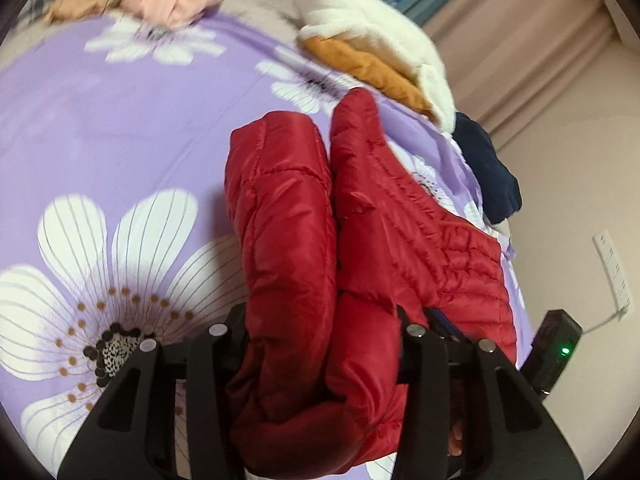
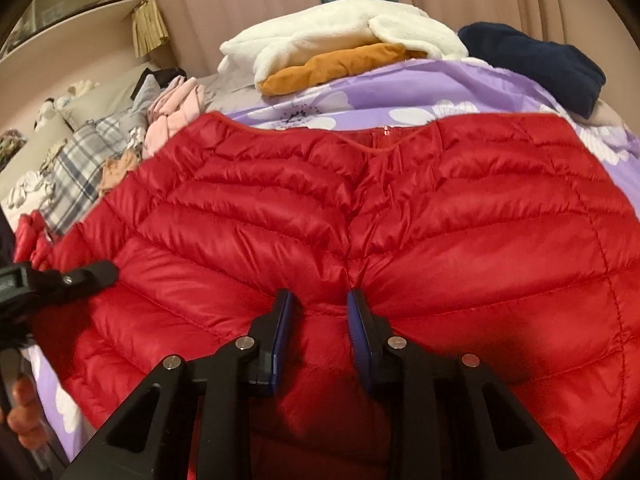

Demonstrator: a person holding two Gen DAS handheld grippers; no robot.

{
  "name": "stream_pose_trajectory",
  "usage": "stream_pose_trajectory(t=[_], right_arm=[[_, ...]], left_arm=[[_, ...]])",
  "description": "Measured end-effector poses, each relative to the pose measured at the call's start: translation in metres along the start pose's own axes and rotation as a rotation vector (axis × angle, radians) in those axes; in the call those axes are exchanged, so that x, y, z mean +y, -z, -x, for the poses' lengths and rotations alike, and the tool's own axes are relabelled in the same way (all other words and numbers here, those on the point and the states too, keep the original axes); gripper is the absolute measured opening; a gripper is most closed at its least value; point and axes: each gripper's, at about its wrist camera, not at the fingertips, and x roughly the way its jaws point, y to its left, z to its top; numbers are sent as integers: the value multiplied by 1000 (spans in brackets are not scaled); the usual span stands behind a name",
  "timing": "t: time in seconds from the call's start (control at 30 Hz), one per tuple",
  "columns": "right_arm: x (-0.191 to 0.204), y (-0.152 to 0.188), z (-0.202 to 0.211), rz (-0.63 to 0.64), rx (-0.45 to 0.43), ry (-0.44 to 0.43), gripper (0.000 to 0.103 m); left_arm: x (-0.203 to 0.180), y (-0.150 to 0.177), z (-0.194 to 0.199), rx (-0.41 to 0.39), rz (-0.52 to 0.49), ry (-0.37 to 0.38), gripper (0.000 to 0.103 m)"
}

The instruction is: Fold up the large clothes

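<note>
A red quilted down jacket [image 2: 460, 220] lies spread on a purple bedcover with white flowers [image 1: 100, 140], its hem and zipper end toward the far side. My right gripper [image 2: 320, 304] is shut on a fold of the jacket's middle, and puckers run out from the blue pads [image 2: 286, 320]. In the left wrist view two red sleeves [image 1: 288, 200] lie side by side and run into my left gripper [image 1: 320, 320], which is shut on that thick bundle. The left gripper [image 2: 80, 276] also shows at the jacket's left edge, with a hand below it.
A white fleece on an orange garment [image 2: 340, 40] and a navy garment [image 2: 540, 60] lie at the bed's far edge. Pink [image 2: 176, 116] and plaid clothes [image 2: 76, 168] are heaped at the left. Beige curtains hang behind, and a shelf [image 2: 80, 12] stands at the upper left.
</note>
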Motion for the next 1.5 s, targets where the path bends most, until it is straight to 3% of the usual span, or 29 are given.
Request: stream_pose_trajectory(t=[0.23, 0.47, 0.7, 0.8, 1.1, 1.23, 1.5], right_arm=[[-5, 3, -3, -41, 0, -30, 29], [-13, 3, -6, -95, 9, -83, 29], [-24, -8, 1, -172, 59, -157, 29], [-23, -7, 21, -181, 28, -168, 29], [-7, 18, 66, -41, -10, -146, 29], [1, 33, 65, 25, 1, -130, 29], [-4, 47, 38, 21, 40, -120, 29]], left_arm=[[-49, 0, 13, -53, -187, -49, 44], [-84, 3, 16, -74, -312, -72, 46], [-101, 4, 18, -85, -373, -110, 46], [-106, 4, 18, -87, -385, -127, 46], [-120, 11, 19, -86, -423, -146, 46], [-125, 13, 17, -83, -443, -151, 46], [-140, 19, 9, -68, -494, -149, 46]])
